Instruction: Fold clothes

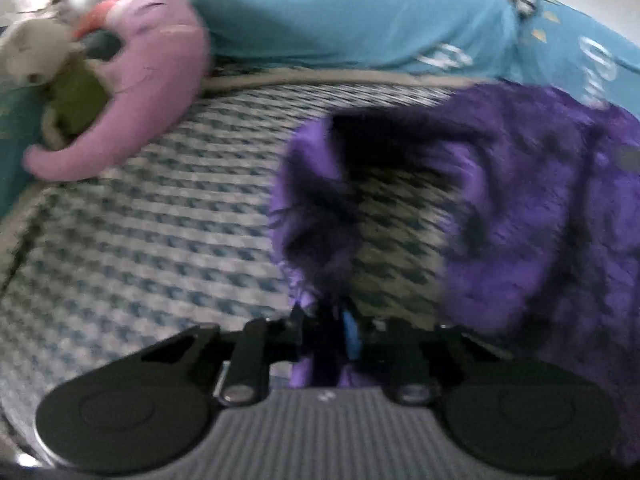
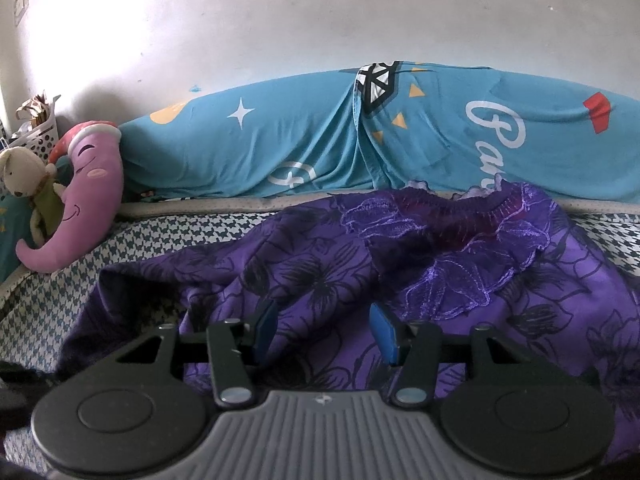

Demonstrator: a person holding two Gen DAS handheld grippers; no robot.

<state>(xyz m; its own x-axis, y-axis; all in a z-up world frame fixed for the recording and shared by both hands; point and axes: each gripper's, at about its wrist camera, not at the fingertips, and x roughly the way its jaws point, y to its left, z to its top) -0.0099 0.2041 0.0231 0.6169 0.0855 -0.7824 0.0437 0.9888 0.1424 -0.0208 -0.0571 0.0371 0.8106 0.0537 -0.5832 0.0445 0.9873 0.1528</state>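
Observation:
A purple garment with a dark flower print (image 2: 304, 280) lies crumpled on a bed covered in blue-and-white houndstooth cloth (image 2: 160, 236). Its embroidered neckline (image 2: 460, 216) is at the far side. My right gripper (image 2: 325, 330) hovers low over the garment's near part, jaws open, blue pads (image 2: 385, 334) apart with cloth lying under and between them. In the blurred left wrist view my left gripper (image 1: 328, 332) is shut on an edge of the purple garment (image 1: 520, 208). That edge rises from the jaws in a raised fold, and the houndstooth cover (image 1: 140, 240) shows beneath it.
A rolled blue quilt with white lettering (image 2: 300, 140) runs along the far edge against a white wall. A pink moon pillow (image 2: 92, 184) and a plush bunny (image 2: 20, 176) sit at the far left, with a white basket (image 2: 36, 132) behind. Bare cover lies left of the garment.

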